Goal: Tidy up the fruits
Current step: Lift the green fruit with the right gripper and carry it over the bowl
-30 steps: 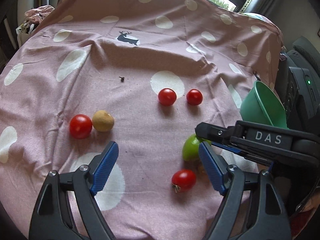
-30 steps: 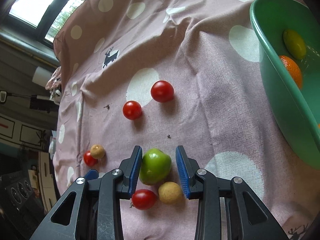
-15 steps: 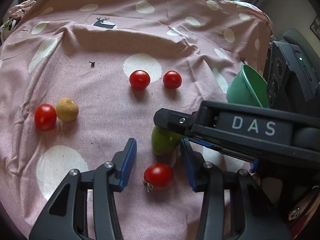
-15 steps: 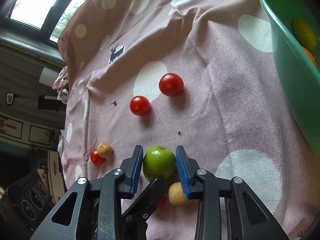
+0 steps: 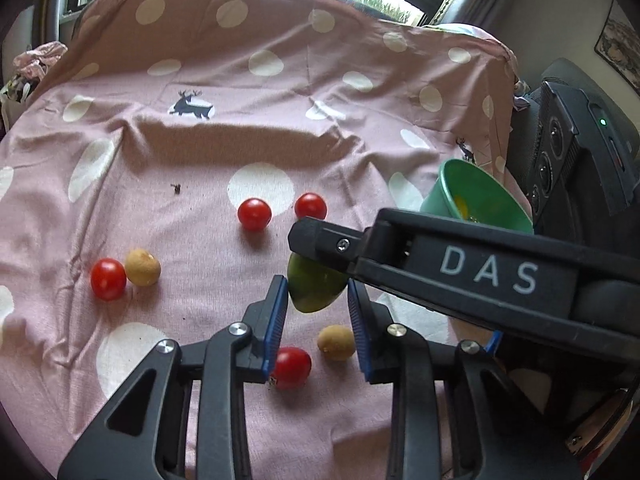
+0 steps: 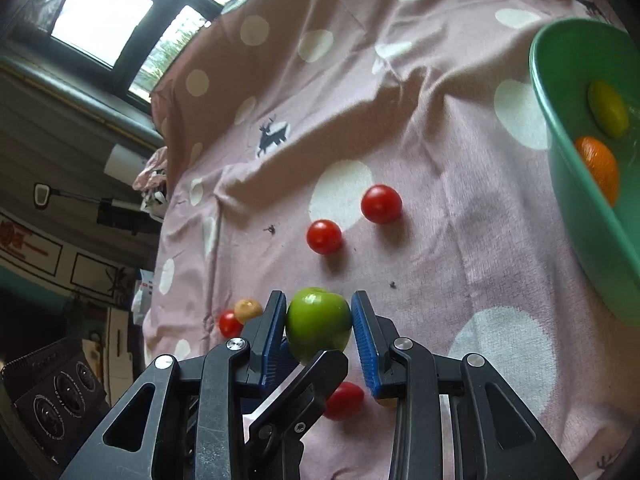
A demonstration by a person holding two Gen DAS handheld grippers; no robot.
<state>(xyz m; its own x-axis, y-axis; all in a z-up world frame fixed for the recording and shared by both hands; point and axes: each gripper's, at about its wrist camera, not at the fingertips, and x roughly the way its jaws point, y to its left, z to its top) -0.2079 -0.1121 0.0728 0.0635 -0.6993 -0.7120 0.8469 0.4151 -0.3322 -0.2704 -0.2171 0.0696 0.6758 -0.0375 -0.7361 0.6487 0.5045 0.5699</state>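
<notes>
The left tongs [image 5: 317, 320] had just been closing around the green apple [image 6: 319, 323], which the right tongs [image 6: 319, 330] already gripped, lifted off the pink spotted cloth [image 5: 208, 240]. Next stop, probably the green bowl [image 6: 576, 208].

L wrist: close, angled down | R wrist: same | shared: green apple [image 5: 316, 288] [image 6: 319, 322], pink cloth [image 5: 200, 240] [image 6: 440, 220]
</notes>
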